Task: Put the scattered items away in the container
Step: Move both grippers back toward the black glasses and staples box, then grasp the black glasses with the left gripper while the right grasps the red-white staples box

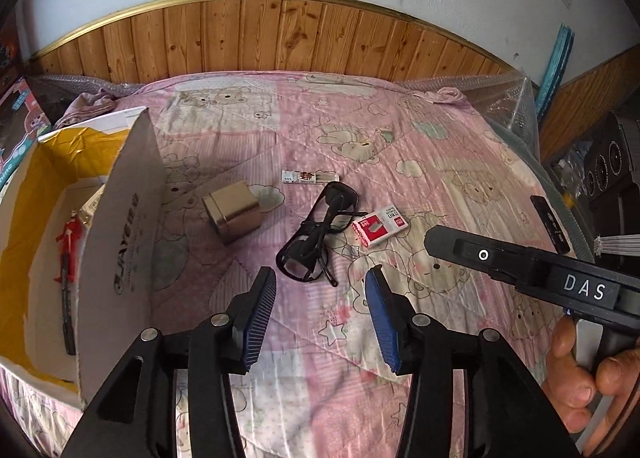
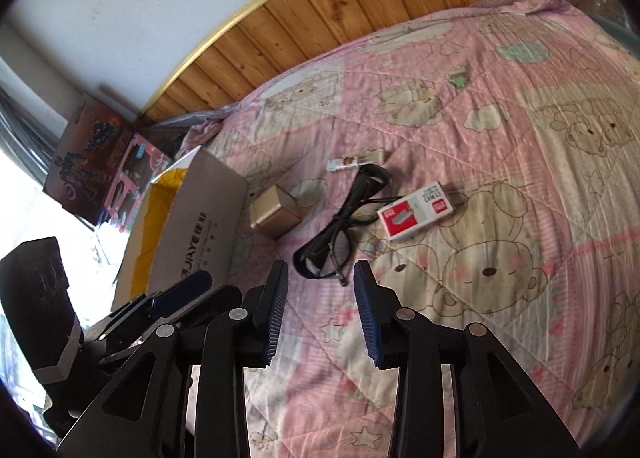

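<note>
Hovering over the pink cartoon-bear quilt (image 1: pixel 320 358), the left gripper (image 1: pixel 320 314) and right gripper (image 2: pixel 321 312) both hang with jaws apart and empty — the right one's body, seen from the left wrist, reads "DAS". Just beyond the fingertips lie folded black glasses (image 1: pixel 316 234), a red-and-white box (image 1: pixel 380 227) whose print is too small to read, a gold tin (image 1: pixel 232 212) and, farthest, a small white packet (image 1: pixel 308 177). Left of them stands the cardboard container (image 1: pixel 120 242) — flap lettered "JIAYE" — holding a red figure (image 1: pixel 69 242).
</note>
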A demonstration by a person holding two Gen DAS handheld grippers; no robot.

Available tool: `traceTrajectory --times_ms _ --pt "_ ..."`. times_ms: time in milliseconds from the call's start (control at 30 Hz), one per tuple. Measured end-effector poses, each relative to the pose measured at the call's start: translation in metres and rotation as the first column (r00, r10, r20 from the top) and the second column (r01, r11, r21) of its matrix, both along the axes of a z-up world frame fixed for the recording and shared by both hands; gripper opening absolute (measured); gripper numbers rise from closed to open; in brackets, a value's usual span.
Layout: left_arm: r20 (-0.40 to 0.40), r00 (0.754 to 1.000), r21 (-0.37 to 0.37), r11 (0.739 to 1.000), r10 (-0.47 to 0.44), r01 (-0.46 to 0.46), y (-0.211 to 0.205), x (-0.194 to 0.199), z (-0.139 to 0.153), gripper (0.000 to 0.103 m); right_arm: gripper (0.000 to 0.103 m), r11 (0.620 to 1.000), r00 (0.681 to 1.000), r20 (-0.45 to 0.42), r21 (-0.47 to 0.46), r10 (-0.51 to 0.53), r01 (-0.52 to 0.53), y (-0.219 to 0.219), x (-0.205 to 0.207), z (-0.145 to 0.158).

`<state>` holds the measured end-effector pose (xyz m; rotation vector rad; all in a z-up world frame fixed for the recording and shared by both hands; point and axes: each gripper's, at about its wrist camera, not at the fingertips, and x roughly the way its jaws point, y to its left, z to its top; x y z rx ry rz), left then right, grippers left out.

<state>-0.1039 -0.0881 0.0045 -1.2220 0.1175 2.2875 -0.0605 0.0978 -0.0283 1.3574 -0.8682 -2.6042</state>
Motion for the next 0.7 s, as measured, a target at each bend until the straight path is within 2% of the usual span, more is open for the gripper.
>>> traceTrajectory --times_ms 200,333,500,567,633,700 --pt "0.022 1.000 -0.078 0.997 -0.006 0.008 0.039 -0.043 -0.046 0.049 0.042 0.992 0.989 0.115 -0.078 -0.088 0.097 0.037 -0.031 -0.050" --pt "0.045 0.999 -0.094 0.996 0.006 -0.002 0.053 -0.071 -0.073 0.049 0.042 0.990 0.982 0.150 -0.072 -0.112 0.124 0.050 -0.056 -0.073" --pt "0.114 0.993 -0.094 0.996 0.011 0.000 0.063 -0.094 -0.106 0.049 0.044 0.995 0.982 0.155 0.026 -0.104 0.101 0.054 -0.082 -0.092" --pt "0.143 0.989 -0.080 0.997 0.034 -0.022 0.061 -0.096 -0.112 0.046 0.041 0.995 0.988 0.132 0.068 -0.083 0.074 0.055 -0.084 -0.096" --pt "0.178 0.983 -0.065 0.997 0.050 -0.039 0.059 -0.089 -0.110 0.039 0.040 0.986 0.990 0.131 0.162 -0.058 0.037 0.050 -0.088 -0.091" --pt "0.269 0.962 -0.001 0.999 0.053 -0.054 0.053 -0.079 -0.108 0.037 0.042 0.963 0.990 0.123 0.268 -0.063 0.028 0.046 -0.089 -0.084"
